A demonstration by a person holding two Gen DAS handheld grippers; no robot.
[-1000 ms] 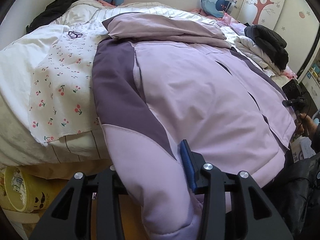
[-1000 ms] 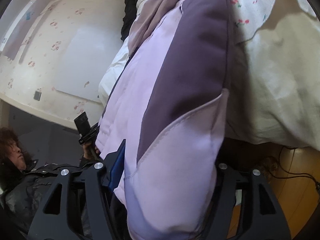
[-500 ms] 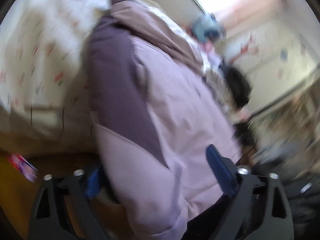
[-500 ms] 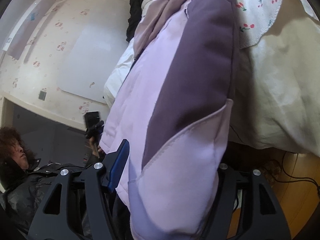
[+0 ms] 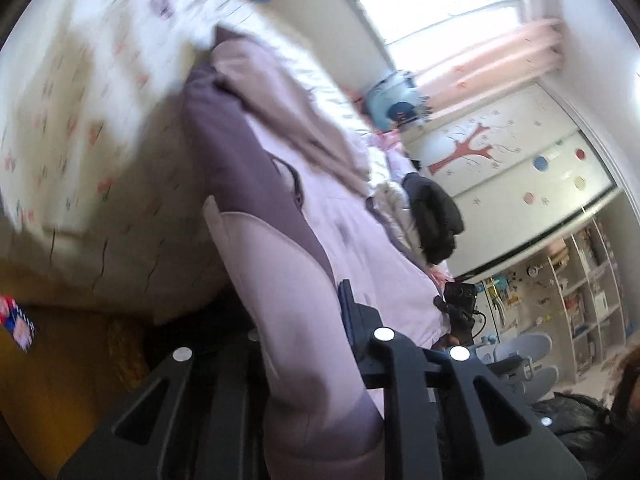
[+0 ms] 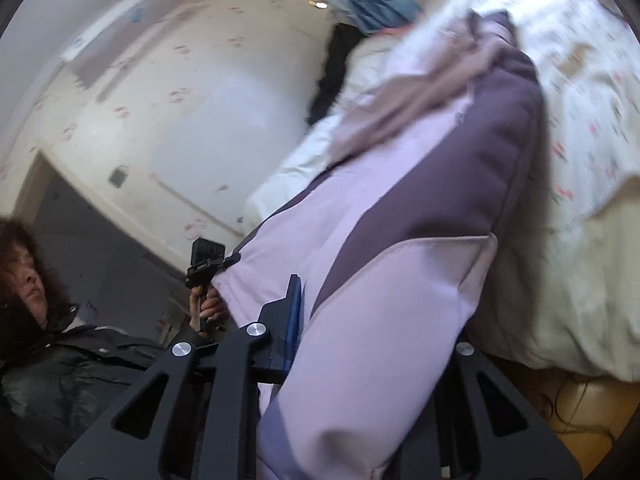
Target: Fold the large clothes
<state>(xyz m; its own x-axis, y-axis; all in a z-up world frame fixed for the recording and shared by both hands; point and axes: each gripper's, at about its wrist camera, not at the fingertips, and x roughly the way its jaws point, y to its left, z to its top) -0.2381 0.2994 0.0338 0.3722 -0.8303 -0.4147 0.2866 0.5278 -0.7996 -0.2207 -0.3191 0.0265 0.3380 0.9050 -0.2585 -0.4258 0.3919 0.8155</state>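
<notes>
A lilac padded jacket [image 5: 344, 224] with dark purple panels lies on the bed, one sleeve hanging over the near edge. In the left wrist view, the pale sleeve end [image 5: 288, 288] runs between the fingers of my left gripper [image 5: 300, 320], whose jaws are closing tight on it. The blue pad [image 5: 346, 300] presses its right side; the other finger is hidden. In the right wrist view, the jacket [image 6: 360, 208] stretches away and a lilac sleeve [image 6: 392, 304] fills my right gripper [image 6: 376, 328]. Its jaws are closing on the sleeve, the blue pad [image 6: 294, 308] against the fabric.
The bed carries a cherry-print sheet [image 5: 80, 120] and a black garment [image 5: 432, 216]. A person in a black coat [image 6: 60, 368] holds a black device [image 6: 204, 256] by the jacket's hem. A wardrobe [image 5: 500, 168] and shelves [image 5: 580, 288] stand behind. Wooden floor [image 6: 580, 408] lies below.
The left jaws spread wide around the sleeve, then closed on it while the view rolled. The right jaws narrowed onto the sleeve and that gripper rose, lifting the sleeve.
</notes>
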